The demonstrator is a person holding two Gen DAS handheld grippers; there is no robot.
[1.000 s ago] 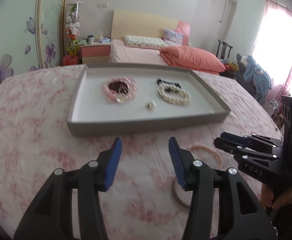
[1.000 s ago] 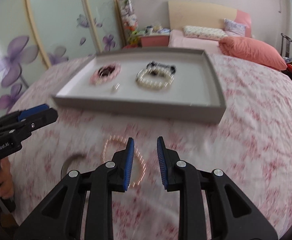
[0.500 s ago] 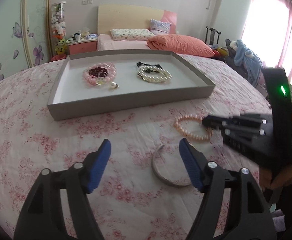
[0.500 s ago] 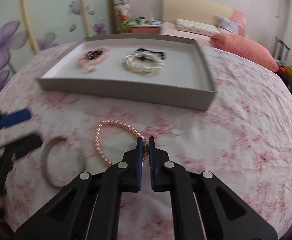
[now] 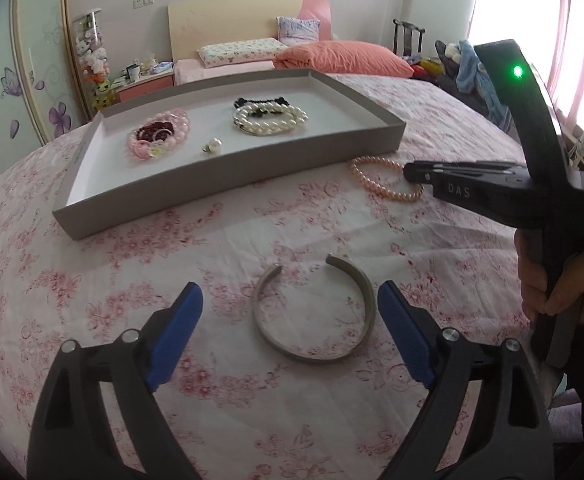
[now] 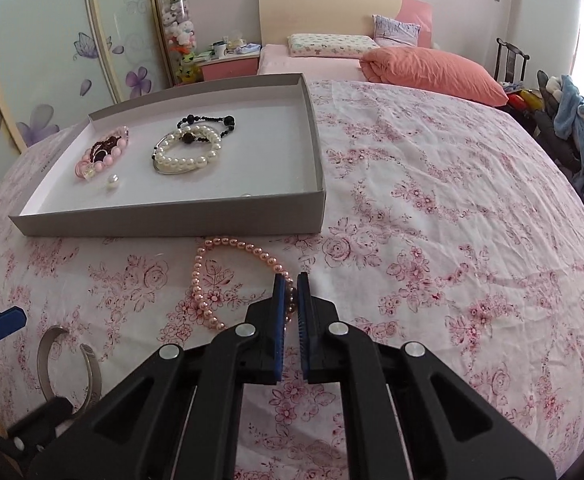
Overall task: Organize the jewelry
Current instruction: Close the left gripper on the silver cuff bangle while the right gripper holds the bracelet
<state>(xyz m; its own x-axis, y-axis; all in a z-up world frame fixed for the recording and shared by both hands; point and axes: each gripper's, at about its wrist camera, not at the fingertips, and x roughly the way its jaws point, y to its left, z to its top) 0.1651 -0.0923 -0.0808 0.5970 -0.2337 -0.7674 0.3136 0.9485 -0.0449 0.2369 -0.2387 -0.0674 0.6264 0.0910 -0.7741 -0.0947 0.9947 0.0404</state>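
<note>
The right gripper (image 6: 291,280) has its jaws pinched on the pink pearl bracelet (image 6: 212,276), just short of the gray tray (image 6: 172,220). The left gripper (image 5: 290,300) jaws gape wide, flanking the silver cuff bangle (image 5: 315,344) on the bed.

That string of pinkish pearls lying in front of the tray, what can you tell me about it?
The pink pearl bracelet is a closed loop of small, glossy, peach-pink round beads. It lies flat on the floral bedspread, outside the gray tray, just in front of its near wall. The right gripper has its blue pads nearly closed around the loop's near right side, apparently pinching it. The silver cuff bangle lies apart.
</note>
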